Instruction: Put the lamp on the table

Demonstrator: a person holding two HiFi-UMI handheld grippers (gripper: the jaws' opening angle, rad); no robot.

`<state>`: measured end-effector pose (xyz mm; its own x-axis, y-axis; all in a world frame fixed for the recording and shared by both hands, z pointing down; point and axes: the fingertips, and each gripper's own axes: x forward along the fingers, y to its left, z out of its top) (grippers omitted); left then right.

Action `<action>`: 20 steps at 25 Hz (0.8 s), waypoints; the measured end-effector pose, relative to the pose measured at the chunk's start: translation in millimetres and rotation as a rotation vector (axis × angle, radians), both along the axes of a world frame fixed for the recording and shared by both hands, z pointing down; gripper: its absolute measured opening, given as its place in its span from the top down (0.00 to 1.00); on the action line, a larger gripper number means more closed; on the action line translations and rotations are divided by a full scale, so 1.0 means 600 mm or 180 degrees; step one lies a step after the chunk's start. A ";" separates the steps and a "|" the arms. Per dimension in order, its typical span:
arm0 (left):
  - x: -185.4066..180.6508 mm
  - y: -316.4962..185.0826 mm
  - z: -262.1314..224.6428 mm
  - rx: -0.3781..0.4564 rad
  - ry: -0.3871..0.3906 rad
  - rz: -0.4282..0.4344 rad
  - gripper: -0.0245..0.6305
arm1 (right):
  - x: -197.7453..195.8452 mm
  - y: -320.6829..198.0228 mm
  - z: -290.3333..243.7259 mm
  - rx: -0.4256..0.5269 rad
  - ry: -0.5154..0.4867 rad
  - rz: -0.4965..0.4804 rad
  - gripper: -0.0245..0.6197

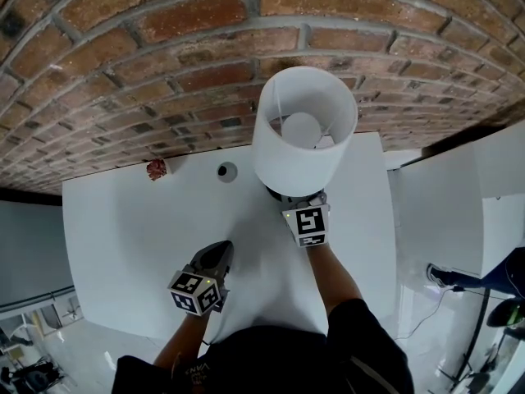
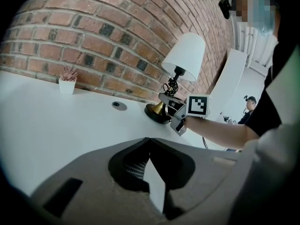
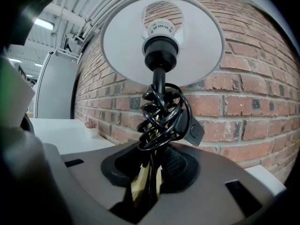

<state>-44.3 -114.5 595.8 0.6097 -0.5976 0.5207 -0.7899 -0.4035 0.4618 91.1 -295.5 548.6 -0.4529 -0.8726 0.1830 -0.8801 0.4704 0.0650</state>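
Observation:
The lamp has a white shade (image 1: 299, 138), a brass stem (image 3: 146, 184) wound with black cord (image 3: 161, 118), and a dark round base (image 2: 156, 112). In the left gripper view the base appears to rest on the white table (image 1: 123, 245) near the brick wall. My right gripper (image 3: 149, 172) is shut on the brass stem just below the cord coil; in the head view the shade hides its jaws and only its marker cube (image 1: 308, 224) shows. My left gripper (image 1: 218, 251) hovers over the table's front middle, shut on nothing, apart from the lamp.
A small potted plant (image 1: 156, 169) stands by the brick wall at the back left. A round cable grommet (image 1: 227, 171) sits in the tabletop left of the lamp. White partitions (image 1: 447, 212) and a person's shoe (image 1: 443, 277) lie off the table's right side.

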 end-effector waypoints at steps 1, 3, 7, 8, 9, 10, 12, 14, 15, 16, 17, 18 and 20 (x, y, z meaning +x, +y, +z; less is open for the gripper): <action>0.000 0.000 -0.001 0.0007 0.0004 0.0003 0.96 | 0.000 0.001 0.001 0.0008 0.0001 0.0004 0.81; 0.000 -0.001 -0.003 0.0022 0.0007 0.0004 0.96 | -0.002 0.004 0.003 0.0030 0.0032 -0.0006 0.81; -0.001 0.001 -0.007 0.0040 0.0009 -0.0001 0.96 | -0.004 0.012 0.010 0.0063 0.0158 -0.0053 0.81; -0.001 0.002 -0.008 0.0045 0.0010 -0.0003 0.96 | -0.003 0.011 0.010 0.0062 0.0151 -0.0040 0.81; 0.000 0.003 -0.009 0.0051 0.0013 -0.0005 0.96 | -0.003 0.011 0.010 0.0061 0.0137 -0.0031 0.81; 0.000 0.003 -0.011 0.0058 0.0017 -0.0008 0.96 | -0.003 0.011 0.009 0.0055 0.0115 -0.0027 0.81; -0.001 0.005 -0.014 0.0077 0.0020 -0.0011 0.96 | -0.004 0.012 0.009 0.0011 0.0066 -0.0038 0.80; -0.003 0.006 -0.017 0.0095 0.0018 -0.0022 0.96 | -0.005 0.014 0.009 -0.0049 0.0057 -0.0048 0.80; -0.004 0.007 -0.019 0.0105 0.0019 -0.0029 0.96 | -0.006 0.016 0.009 -0.0076 0.0060 -0.0047 0.80; -0.004 0.008 -0.021 0.0118 0.0021 -0.0035 0.96 | -0.007 0.018 0.009 -0.0101 0.0059 -0.0044 0.78; -0.005 0.008 -0.024 0.0132 0.0024 -0.0040 0.96 | -0.008 0.020 0.009 -0.0124 0.0054 -0.0039 0.76; -0.005 0.009 -0.028 0.0146 0.0027 -0.0044 0.96 | -0.007 0.023 0.010 -0.0147 0.0055 -0.0028 0.74; -0.007 0.011 -0.034 0.0176 0.0031 -0.0052 0.96 | -0.005 0.030 0.012 -0.0192 0.0081 0.0002 0.73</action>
<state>-48.2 -107.7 575.3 0.6046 -0.6351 0.4808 -0.7921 -0.4157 0.4469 88.1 -277.3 555.7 -0.4469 -0.8599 0.2467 -0.8788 0.4736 0.0588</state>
